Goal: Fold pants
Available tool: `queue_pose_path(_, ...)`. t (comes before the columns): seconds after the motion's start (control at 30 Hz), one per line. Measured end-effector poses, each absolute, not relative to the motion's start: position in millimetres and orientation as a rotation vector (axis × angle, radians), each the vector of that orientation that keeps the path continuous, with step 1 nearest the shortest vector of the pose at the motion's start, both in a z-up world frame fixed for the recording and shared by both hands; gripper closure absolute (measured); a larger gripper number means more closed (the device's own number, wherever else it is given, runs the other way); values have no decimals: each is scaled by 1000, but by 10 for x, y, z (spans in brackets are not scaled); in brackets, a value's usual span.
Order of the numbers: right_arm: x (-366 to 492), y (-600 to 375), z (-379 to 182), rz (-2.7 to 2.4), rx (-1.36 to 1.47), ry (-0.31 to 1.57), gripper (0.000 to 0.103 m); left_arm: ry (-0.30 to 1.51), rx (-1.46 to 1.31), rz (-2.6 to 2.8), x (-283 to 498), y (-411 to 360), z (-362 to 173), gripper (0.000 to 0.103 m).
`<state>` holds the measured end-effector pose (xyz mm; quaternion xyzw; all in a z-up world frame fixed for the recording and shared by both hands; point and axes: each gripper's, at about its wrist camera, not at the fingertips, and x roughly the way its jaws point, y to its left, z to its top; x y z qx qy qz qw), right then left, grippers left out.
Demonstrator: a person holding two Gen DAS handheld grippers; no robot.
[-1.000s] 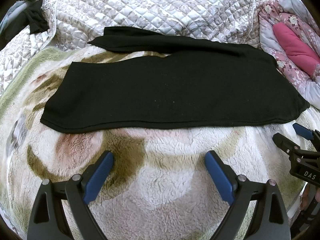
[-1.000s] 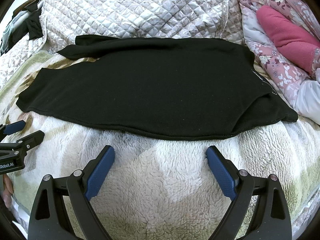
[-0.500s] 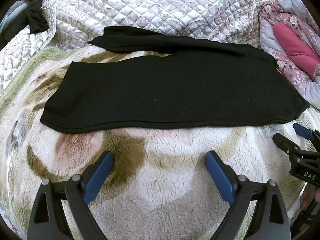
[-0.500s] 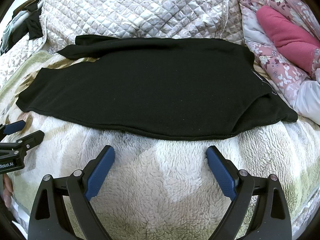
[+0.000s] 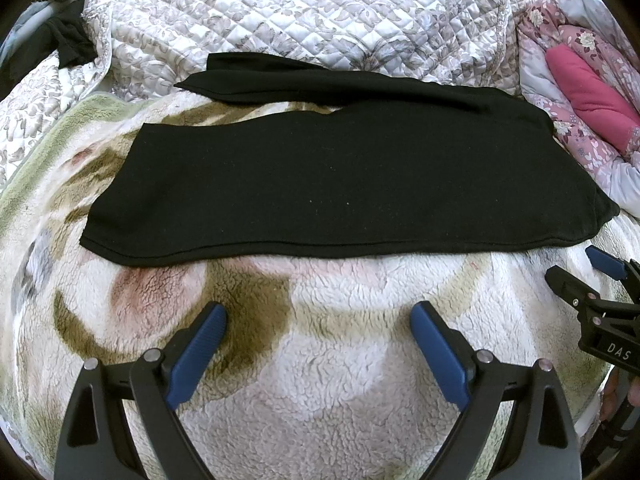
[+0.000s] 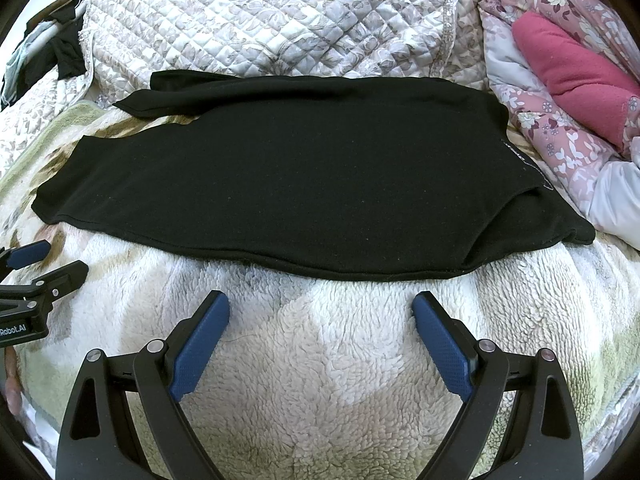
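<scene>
Both grippers, left gripper point(image 5: 318, 312) and right gripper point(image 6: 320, 300), gape empty near black pants point(image 5: 320, 176), far leg partly hidden.

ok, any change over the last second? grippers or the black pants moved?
No visible change. Both the left gripper and the right gripper hover open over the fleece blanket, short of the black pants, which lie spread flat, untouched.

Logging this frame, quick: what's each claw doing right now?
Left claw: open, empty, above the fleece blanket, short of the black pants.
Right claw: open, empty.
</scene>
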<state>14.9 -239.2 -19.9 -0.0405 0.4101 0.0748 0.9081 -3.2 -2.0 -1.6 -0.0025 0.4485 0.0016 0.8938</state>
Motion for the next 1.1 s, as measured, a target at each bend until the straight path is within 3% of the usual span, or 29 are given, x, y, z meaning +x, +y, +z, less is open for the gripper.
queue_pose_path(1.1, 145, -2392, -191, 157, -79, 833, 10, 931, -5, 2, -29, -14, -13, 8)
